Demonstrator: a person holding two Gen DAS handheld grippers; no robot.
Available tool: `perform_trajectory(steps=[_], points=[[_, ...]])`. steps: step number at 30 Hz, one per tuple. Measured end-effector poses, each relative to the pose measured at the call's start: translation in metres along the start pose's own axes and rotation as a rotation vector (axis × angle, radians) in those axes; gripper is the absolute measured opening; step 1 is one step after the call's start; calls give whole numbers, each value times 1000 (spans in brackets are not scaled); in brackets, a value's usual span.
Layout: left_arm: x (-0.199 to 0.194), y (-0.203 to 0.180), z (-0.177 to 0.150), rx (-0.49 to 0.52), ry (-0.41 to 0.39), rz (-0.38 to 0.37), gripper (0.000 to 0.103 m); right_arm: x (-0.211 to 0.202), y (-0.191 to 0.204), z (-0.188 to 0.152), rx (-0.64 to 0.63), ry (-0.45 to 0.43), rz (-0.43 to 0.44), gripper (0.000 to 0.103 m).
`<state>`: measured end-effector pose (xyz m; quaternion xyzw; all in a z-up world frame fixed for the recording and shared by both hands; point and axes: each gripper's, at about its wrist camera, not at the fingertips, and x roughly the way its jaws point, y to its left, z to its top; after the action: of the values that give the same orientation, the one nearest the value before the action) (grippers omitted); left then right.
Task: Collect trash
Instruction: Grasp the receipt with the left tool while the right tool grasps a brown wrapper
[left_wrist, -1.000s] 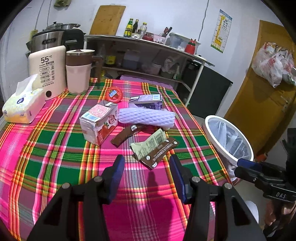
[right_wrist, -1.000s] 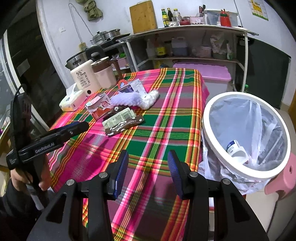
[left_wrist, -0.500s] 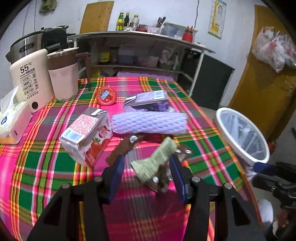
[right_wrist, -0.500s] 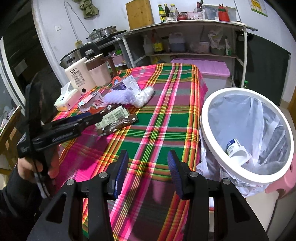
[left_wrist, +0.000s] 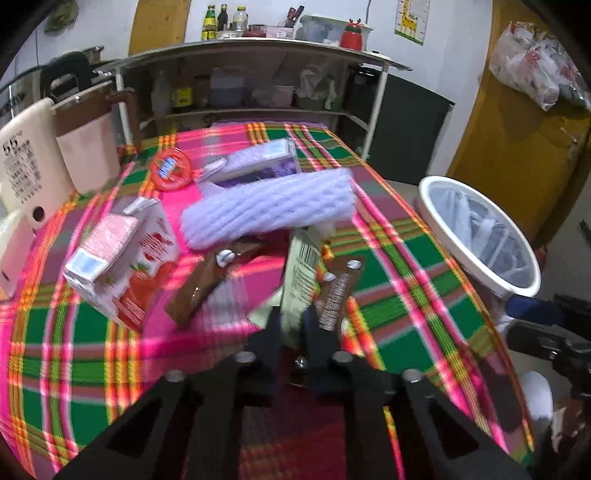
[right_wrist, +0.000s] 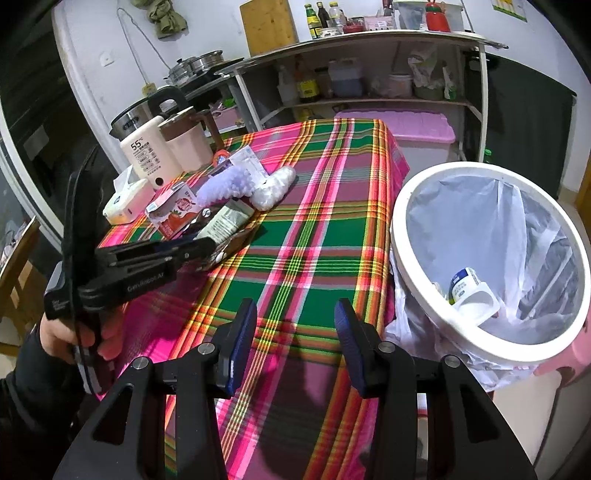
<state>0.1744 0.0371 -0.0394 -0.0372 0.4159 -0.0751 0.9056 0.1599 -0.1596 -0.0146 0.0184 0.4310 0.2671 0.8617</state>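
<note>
Left wrist view: the left gripper (left_wrist: 291, 321) has its fingers clenched on a green wrapper (left_wrist: 299, 266) at the near middle of the table (left_wrist: 406, 291); a brown wrapper (left_wrist: 338, 288) touches it on the right.

Right wrist view: the right gripper (right_wrist: 295, 332) hovers with fingers spread, holding nothing, beside the bin (right_wrist: 402, 229) on the right.

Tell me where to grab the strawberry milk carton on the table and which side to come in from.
Grip the strawberry milk carton across its two broad flat faces, near mid-body. It lies tilted on the plaid tablecloth, its gabled top pointing away toward the kettles, so coming from the near table edge probably works best. The open right gripper is free; the left gripper is shut on the green wrapper.
</note>
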Motion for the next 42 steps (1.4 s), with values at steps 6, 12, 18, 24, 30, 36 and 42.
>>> perform_trajectory(steps=[6,12,18,24,30,36,42], points=[[-7,-26,-11,40,20,-57,4,-5,-1,-2,9,-7,0,45],[-19,-41,-22,39,33,-107,1,-11,-4,-5,17,-14,-5,45],[-35,-35,-32,-9,11,-76,1,-9,-2,-6,15,-8,1,45],[-47,-9,-37,-87,-25,-1,1,-3,6,-6,11,7,23,45],[-52,9,-48,-155,-45,52,1,12,18,-2,15,33,48,45],[-59,26,-53,-185,-61,63,1,42,35,3,24,89,87,45],[-67,42,-57,-201,-80,55,1,64,48,12,12,95,23,45]])
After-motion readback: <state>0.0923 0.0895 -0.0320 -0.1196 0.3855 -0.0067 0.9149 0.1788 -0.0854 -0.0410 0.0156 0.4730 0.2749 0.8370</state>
